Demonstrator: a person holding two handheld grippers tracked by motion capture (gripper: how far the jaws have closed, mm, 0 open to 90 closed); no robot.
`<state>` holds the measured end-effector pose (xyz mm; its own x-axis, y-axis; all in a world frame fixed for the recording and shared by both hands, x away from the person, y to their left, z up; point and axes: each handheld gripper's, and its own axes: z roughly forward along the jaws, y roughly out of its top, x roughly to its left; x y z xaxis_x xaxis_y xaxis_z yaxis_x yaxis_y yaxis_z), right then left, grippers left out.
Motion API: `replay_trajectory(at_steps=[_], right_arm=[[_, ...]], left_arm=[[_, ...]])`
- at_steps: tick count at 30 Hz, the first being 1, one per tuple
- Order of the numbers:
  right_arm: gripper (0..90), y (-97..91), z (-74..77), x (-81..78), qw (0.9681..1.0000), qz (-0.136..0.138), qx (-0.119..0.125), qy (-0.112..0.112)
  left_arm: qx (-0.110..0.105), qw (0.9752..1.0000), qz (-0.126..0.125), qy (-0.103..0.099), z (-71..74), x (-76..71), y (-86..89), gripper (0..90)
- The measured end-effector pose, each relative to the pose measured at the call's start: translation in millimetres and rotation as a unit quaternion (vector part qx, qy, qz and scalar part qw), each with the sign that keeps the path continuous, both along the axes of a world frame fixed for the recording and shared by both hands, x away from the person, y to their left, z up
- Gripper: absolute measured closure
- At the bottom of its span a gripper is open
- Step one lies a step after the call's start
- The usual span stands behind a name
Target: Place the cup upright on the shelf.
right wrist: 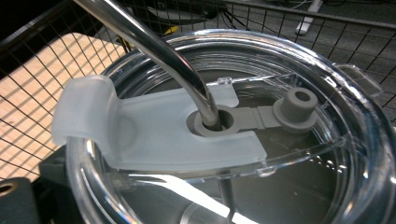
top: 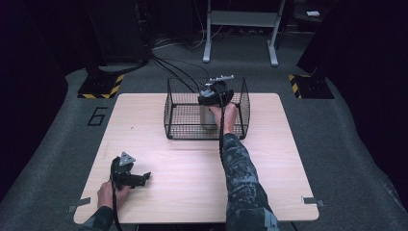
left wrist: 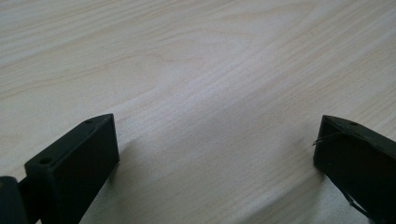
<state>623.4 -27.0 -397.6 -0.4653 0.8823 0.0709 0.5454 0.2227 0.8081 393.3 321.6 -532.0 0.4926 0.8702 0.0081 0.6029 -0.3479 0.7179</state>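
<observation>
A dark room with grey carpet surrounds the pale wooden counter, and cables run across the floor beyond its far edge. From the high view, a black wire basket stands at the middle of the counter's far edge. My right gripper reaches down into it, over a metal tumbler that stands upright inside the basket. My right hand and patterned sleeve stretch up the counter toward it. My left gripper rests near the near left corner of the counter, well apart from the basket, with my left hand behind it.

In the left gripper view, the two black jaws stand wide apart over bare wood, with nothing between them, so this gripper is released.

In the right gripper view, the tumbler's clear lid sits very close below the camera. A metal straw passes through a grey ring in the lid's frosted slider. The basket's mesh rises behind. One jaw shows at the lower left, beside the tumbler's rim; I cannot tell whether this gripper is clenched.
</observation>
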Motion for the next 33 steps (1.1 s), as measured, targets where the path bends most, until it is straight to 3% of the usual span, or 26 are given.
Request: replay_trajectory(at_steps=[8,15,20,24,33], right_arm=[[3.3,3.5,-7.8,1.0,1.0000,-0.007,-0.002,0.006],[3.3,-1.1,-11.5,-3.9,0.9999,0.007,-0.008,-0.002],[3.2,-10.1,-16.1,-11.2,0.9998,0.015,0.002,-0.011],[3.2,-5.8,-15.5,-16.0,0.9993,0.028,-0.018,-0.013],[3.1,-4.8,-16.1,-19.3,0.9992,0.029,-0.021,-0.019]], left_arm=[[0.000,1.0000,0.000,0.000,0.0,0.0,-0.1,0.0],[0.002,1.0000,0.000,-0.001,0.1,0.1,0.2,0.0],[-0.004,1.0000,0.004,-0.001,-0.3,-0.1,-0.7,0.0],[0.000,1.0000,0.002,-0.003,-0.1,0.2,-0.2,0.0],[-0.001,1.0000,0.002,0.000,0.0,0.0,-0.3,0.0]])
